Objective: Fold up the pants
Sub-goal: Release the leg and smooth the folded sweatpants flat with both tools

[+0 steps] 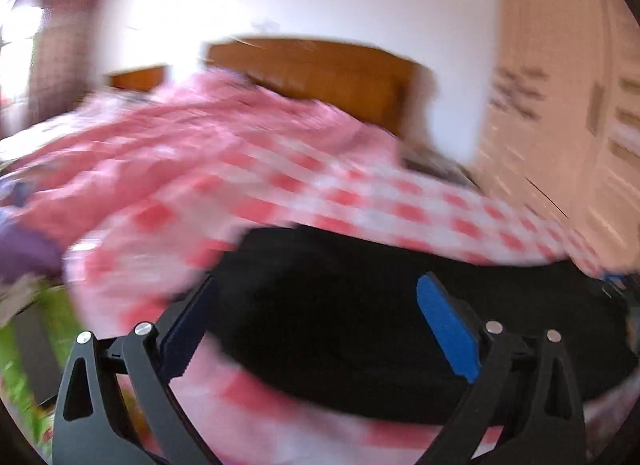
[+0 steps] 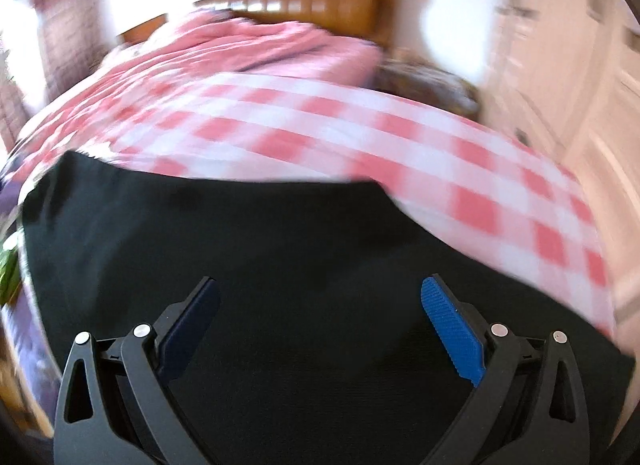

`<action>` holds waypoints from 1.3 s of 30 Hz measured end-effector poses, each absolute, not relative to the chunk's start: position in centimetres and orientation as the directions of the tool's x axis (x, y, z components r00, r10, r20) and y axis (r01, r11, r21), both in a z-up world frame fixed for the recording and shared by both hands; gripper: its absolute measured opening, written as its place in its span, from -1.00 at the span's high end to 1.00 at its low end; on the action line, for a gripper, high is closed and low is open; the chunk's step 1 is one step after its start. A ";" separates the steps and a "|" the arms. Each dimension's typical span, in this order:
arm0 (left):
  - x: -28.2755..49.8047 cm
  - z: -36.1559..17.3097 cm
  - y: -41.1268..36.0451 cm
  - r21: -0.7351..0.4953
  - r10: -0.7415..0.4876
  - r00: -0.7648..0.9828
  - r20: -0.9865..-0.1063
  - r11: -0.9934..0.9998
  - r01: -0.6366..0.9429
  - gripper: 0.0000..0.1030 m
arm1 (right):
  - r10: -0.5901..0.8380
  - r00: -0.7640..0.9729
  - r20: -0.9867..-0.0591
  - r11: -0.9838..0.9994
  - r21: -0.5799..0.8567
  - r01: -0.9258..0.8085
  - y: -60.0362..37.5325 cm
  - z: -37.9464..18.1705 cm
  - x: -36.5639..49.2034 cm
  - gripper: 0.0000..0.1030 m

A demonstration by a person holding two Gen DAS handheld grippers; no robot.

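Observation:
Black pants lie flat on a bed covered by a pink and white checked sheet. My left gripper is open and empty, held above the left end of the pants. In the right wrist view the pants fill the lower half of the frame. My right gripper is open and empty, held just above the cloth. Both views are blurred by motion.
A crumpled pink quilt lies toward the wooden headboard. A pale wardrobe stands on the right of the bed. A purple cloth and something green are at the left edge.

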State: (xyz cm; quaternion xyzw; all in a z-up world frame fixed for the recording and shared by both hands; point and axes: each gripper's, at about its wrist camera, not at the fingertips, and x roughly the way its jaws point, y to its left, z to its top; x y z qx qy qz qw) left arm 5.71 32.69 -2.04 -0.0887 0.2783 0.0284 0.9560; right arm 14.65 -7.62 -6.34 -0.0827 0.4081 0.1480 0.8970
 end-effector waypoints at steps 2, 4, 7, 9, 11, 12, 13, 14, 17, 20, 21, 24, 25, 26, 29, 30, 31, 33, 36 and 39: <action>9.7 -4.0 29.8 -0.132 -0.080 0.776 -0.625 0.991 -0.004 -0.93 | 0.273 0.592 -0.758 0.912 0.009 -0.410 -5.2 -6.5 16.1 -0.90; 12.8 -6.1 28.0 -0.088 -0.072 0.720 -0.691 0.996 0.016 -0.93 | 0.328 0.558 -0.762 0.886 0.043 -0.463 -3.1 -6.9 17.4 -0.89; 16.7 -9.6 26.8 -0.026 -0.016 0.620 -0.785 1.000 -0.007 -0.97 | 0.288 0.528 -0.799 0.881 0.005 -0.473 -1.4 -8.5 19.4 -0.89; 17.6 -10.0 27.7 -0.054 -0.030 0.630 -0.776 0.998 -0.019 -0.97 | 0.226 0.502 -0.835 0.904 -0.012 -0.427 -1.8 -10.5 21.5 -0.92; 18.7 -10.3 28.2 -0.064 -0.034 0.611 -0.791 0.998 -0.028 -0.97 | 0.258 0.539 -0.801 0.900 -0.004 -0.437 -2.5 -10.3 22.2 -0.92; 19.2 -10.4 28.4 -0.074 -0.039 0.608 -0.793 0.997 -0.032 -0.97 | 0.240 0.547 -0.802 0.910 -0.010 -0.415 -2.7 -10.2 22.8 -0.91; 19.1 -10.3 28.4 -0.077 -0.042 0.609 -0.792 0.997 -0.031 -0.97 | 0.235 0.539 -0.809 0.922 0.010 -0.386 -3.1 -10.5 23.6 -0.92; 19.1 -10.3 28.4 -0.073 -0.040 0.612 -0.790 0.997 -0.028 -0.97 | 0.249 0.539 -0.804 0.924 0.030 -0.382 -3.3 -10.5 24.0 -0.92; 18.2 -10.1 28.4 -0.071 -0.037 0.627 -0.778 0.997 -0.029 -0.97 | 0.272 0.540 -0.796 0.922 0.056 -0.382 -3.6 -10.5 24.5 -0.92; 17.5 -9.8 28.4 -0.071 -0.032 0.632 -0.775 0.997 -0.037 -0.97 | 0.280 0.545 -0.790 0.924 0.068 -0.376 -3.7 -10.4 25.0 -0.92; 17.5 -9.7 28.4 -0.067 -0.025 0.628 -0.778 0.997 -0.043 -0.97 | 0.278 0.547 -0.790 0.924 0.064 -0.377 -3.7 -10.4 25.0 -0.91; 16.8 -8.8 27.9 -0.015 0.048 0.592 -0.805 0.995 -0.102 -0.97 | 0.277 0.554 -0.785 0.924 0.060 -0.378 -4.1 -9.3 23.4 -0.90; 16.0 -7.9 27.4 0.045 0.118 0.598 -0.793 0.990 -0.136 -0.96 | 0.270 0.577 -0.771 0.927 0.047 -0.372 -4.9 -8.4 22.0 -0.90; 14.8 -6.7 26.6 0.096 0.167 0.630 -0.758 0.985 -0.145 -0.96 | 0.262 0.597 -0.758 0.930 0.033 -0.366 -5.7 -7.7 20.7 -0.90; 12.2 -4.1 23.3 0.072 0.093 0.707 -0.701 0.996 -0.059 -0.96 | 0.221 0.652 -0.726 0.944 -0.008 -0.329 -9.8 -5.9 16.6 -0.91; 12.0 -3.8 22.3 0.053 0.055 0.712 -0.700 0.998 -0.024 -0.96 | 0.197 0.656 -0.729 0.951 -0.022 -0.309 -11.2 -5.7 15.7 -0.91; 11.8 -3.6 20.1 0.022 -0.025 0.708 -0.705 0.998 0.057 -0.96 | 0.156 0.650 -0.744 0.962 -0.034 -0.269 -13.5 -6.0 14.7 -0.91; 12.0 -4.0 15.2 0.008 -0.130 0.676 -0.726 0.980 0.198 -0.96 | 0.081 0.636 -0.767 0.980 -0.055 -0.191 -16.9 -6.6 13.5 -0.91; 12.4 -5.0 9.0 0.008 -0.217 0.636 -0.740 0.944 0.331 -0.96 | -0.016 0.620 -0.784 0.988 -0.109 -0.112 -20.3 -7.3 11.8 -0.91; 13.5 -6.4 3.0 0.036 -0.257 0.592 -0.764 0.899 0.436 -0.96 | -0.082 0.601 -0.795 0.990 -0.133 -0.040 -24.0 -7.8 10.6 -0.91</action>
